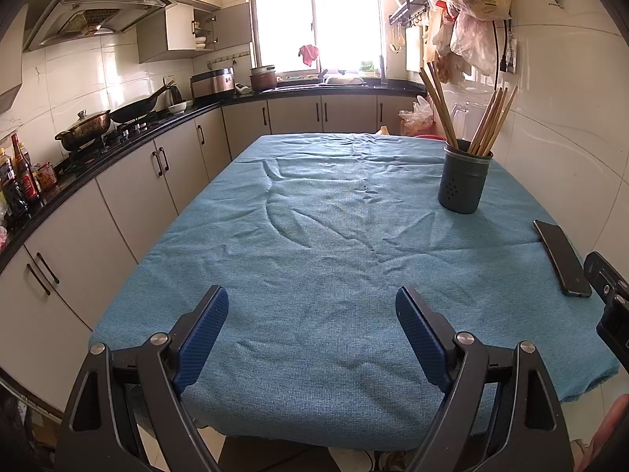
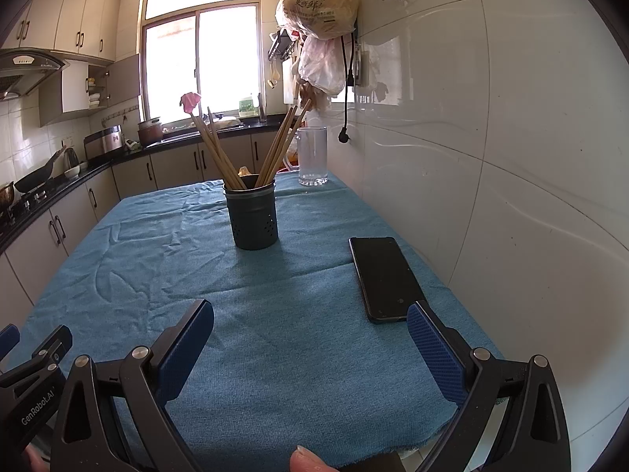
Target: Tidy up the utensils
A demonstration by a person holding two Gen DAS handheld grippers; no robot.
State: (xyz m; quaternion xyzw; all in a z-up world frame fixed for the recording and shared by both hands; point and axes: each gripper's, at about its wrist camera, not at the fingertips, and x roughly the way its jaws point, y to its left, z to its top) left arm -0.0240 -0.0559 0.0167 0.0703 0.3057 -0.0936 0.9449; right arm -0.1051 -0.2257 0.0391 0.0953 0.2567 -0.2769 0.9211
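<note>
Along the wall edge of the surface, a clear glass stands at the far corner; the left wrist view does not show it clearly, and the phone is cut short there by the right claw's body. A fingertip pokes in at the bottom rim of the right wrist view, the rest of the hand hidden. How many chopsticks there are is hard to count, since they overlap in two leaning bunches.

The holder stands on the blue cloth toward the far wall side, well ahead of both claws. From the left claw it sits ahead and toward the wall; from the right claw it is nearly straight ahead, slightly off to the open side. The phone lies flat between the holder and the right claw, near the wall edge, just beside that claw's wall-side finger.

The holder is a dark round can with small holes punched low in its side, upright. The chopsticks are plain wood, fanning out left and right above its rim.

Both claws hang over the near edge with fingers spread wide apart, nothing between them.
</note>
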